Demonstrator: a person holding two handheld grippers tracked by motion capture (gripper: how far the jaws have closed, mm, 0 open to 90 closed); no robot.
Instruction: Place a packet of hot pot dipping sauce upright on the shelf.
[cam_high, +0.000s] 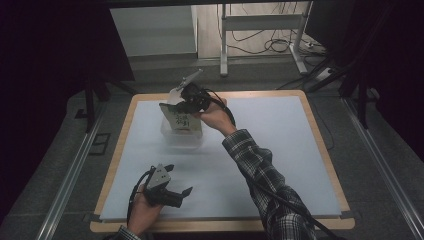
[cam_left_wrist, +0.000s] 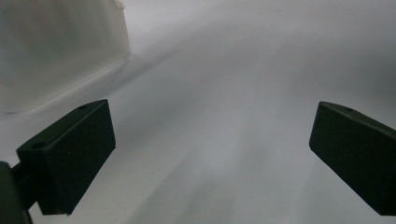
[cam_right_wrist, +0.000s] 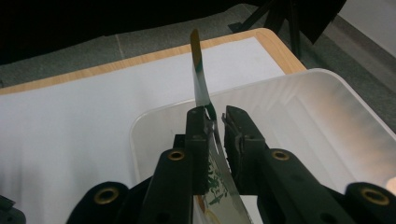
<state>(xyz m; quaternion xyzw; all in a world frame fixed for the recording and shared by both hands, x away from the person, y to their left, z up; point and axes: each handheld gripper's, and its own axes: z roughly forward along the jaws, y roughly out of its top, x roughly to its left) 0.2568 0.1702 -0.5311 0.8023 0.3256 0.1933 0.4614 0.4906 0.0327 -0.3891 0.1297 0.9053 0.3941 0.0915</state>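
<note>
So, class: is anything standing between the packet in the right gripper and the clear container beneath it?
Nothing visible does. The right gripper has the flat printed packet between its jaws, with a small gap at one pad, directly over the open container. What shows of the container's inside looks bare, and it has no lid. The left gripper rests apart, near the table's front.

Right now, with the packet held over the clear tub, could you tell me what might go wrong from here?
1. The right gripper has a small gap beside the packet; its hold looks loose, so the packet could slip early.
2. The packet stands tall and thin above the tub; it might catch the rim and tip out.
3. The light tub isn't steadied: the left gripper rests open, apart from it.
</note>
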